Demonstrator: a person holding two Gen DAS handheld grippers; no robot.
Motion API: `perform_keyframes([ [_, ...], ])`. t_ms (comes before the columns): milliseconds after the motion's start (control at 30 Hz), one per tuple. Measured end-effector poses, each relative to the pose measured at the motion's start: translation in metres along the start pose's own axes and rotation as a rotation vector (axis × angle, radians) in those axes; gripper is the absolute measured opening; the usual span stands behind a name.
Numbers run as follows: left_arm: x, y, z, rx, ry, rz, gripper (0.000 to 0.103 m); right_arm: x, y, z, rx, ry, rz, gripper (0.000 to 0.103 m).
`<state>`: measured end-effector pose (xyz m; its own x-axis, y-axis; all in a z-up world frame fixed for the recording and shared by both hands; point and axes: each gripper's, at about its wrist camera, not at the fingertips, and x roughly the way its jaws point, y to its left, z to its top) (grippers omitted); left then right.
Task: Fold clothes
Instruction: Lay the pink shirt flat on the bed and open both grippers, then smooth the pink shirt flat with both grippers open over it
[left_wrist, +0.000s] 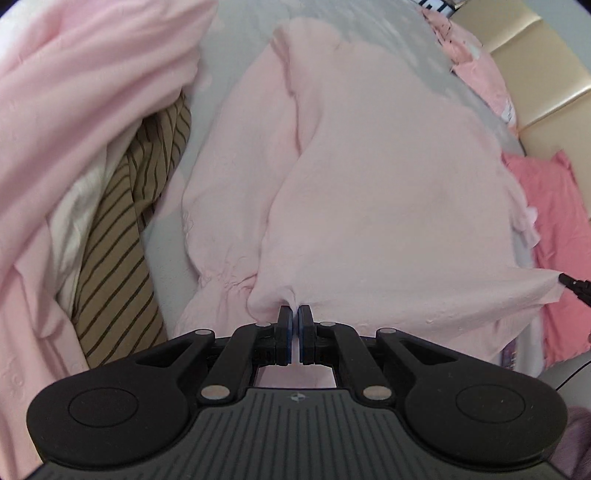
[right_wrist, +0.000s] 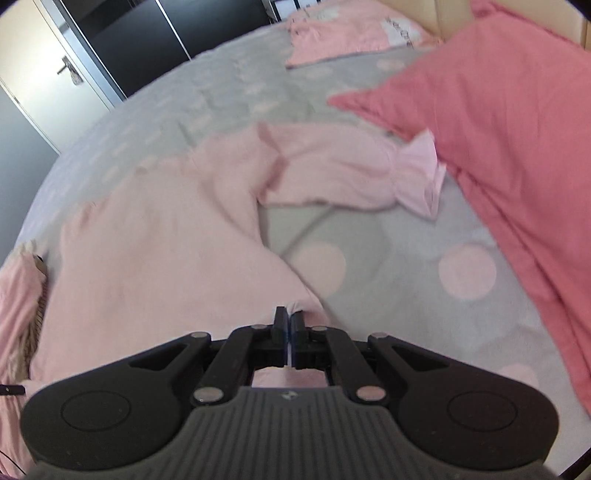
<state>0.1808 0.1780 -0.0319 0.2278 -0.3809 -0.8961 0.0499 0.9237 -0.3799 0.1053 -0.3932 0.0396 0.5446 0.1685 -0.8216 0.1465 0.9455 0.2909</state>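
Bed: pink top hem pinched, both grippers.

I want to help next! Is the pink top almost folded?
Not yet. The left tool and the right tool each pinch the hem of the pink top, which lies spread on the bed. Its sleeve is still stretched out, so no fold shows. The pile also waits.

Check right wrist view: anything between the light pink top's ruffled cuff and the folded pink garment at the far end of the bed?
Only bare dotted bedsheet lies between the cuff and the folded garment.
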Motion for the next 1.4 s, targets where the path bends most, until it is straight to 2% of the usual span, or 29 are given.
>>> perform_keyframes([
  [167, 0.017, -0.004, -0.008, 0.071, 0.023, 0.054, 0.001, 0.034, -0.009, -0.025, -0.039, 0.055, -0.029, 0.002],
  [267, 0.011, -0.014, -0.013, 0.137, -0.027, 0.071, 0.002, 0.042, -0.006, -0.034, -0.093, 0.068, -0.045, 0.007],
  [333, 0.004, -0.021, -0.019, 0.173, -0.063, 0.077, 0.007, 0.035, 0.003, -0.039, -0.153, 0.033, -0.059, 0.010],
  [367, -0.001, -0.026, -0.022, 0.196, -0.083, 0.085, 0.016, 0.029, 0.008, -0.042, -0.193, 0.005, -0.073, 0.014],
  [400, -0.007, -0.032, -0.027, 0.228, -0.108, 0.102, 0.024, 0.023, 0.014, -0.044, -0.234, -0.024, -0.088, 0.024],
  [433, -0.012, -0.039, -0.031, 0.264, -0.138, 0.124, 0.026, 0.017, 0.019, -0.048, -0.276, -0.057, -0.104, 0.032],
  [500, -0.022, -0.056, -0.040, 0.327, -0.203, 0.157, 0.029, 0.002, 0.032, -0.057, -0.378, -0.133, -0.133, 0.032],
  [567, -0.031, -0.070, -0.053, 0.390, -0.251, 0.150, 0.029, -0.011, 0.047, -0.069, -0.493, -0.210, -0.149, 0.032],
  [600, -0.033, -0.081, -0.060, 0.440, -0.260, 0.134, 0.029, -0.018, 0.055, -0.077, -0.574, -0.249, -0.134, 0.032],
  [667, -0.027, -0.104, -0.074, 0.540, -0.258, 0.122, 0.029, -0.025, 0.070, -0.094, -0.711, -0.274, -0.086, 0.032],
  [800, 0.004, -0.145, -0.103, 0.757, -0.195, 0.153, 0.029, -0.015, 0.094, -0.128, -0.912, -0.209, 0.002, 0.030],
  [933, 0.035, -0.162, -0.125, 0.938, -0.138, 0.255, 0.029, 0.008, 0.104, -0.152, -1.068, -0.121, 0.013, 0.030],
  [1033, 0.051, -0.158, -0.126, 0.980, -0.120, 0.321, 0.029, 0.024, 0.107, -0.161, -1.157, -0.100, -0.023, 0.030],
  [1267, 0.072, -0.142, -0.121, 1.027, -0.061, 0.353, 0.029, 0.063, 0.108, -0.171, -1.395, -0.053, -0.133, 0.030],
  [1300, 0.074, -0.141, -0.120, 1.026, -0.063, 0.359, 0.029, 0.067, 0.108, -0.171, -1.409, -0.042, -0.142, 0.028],
  [1333, 0.076, -0.139, -0.118, 1.025, -0.065, 0.365, 0.029, 0.073, 0.109, -0.173, -1.424, -0.037, -0.148, 0.021],
  [1400, 0.078, -0.139, -0.114, 1.016, -0.063, 0.357, 0.020, 0.078, 0.111, -0.173, -1.444, -0.026, -0.151, 0.011],
])
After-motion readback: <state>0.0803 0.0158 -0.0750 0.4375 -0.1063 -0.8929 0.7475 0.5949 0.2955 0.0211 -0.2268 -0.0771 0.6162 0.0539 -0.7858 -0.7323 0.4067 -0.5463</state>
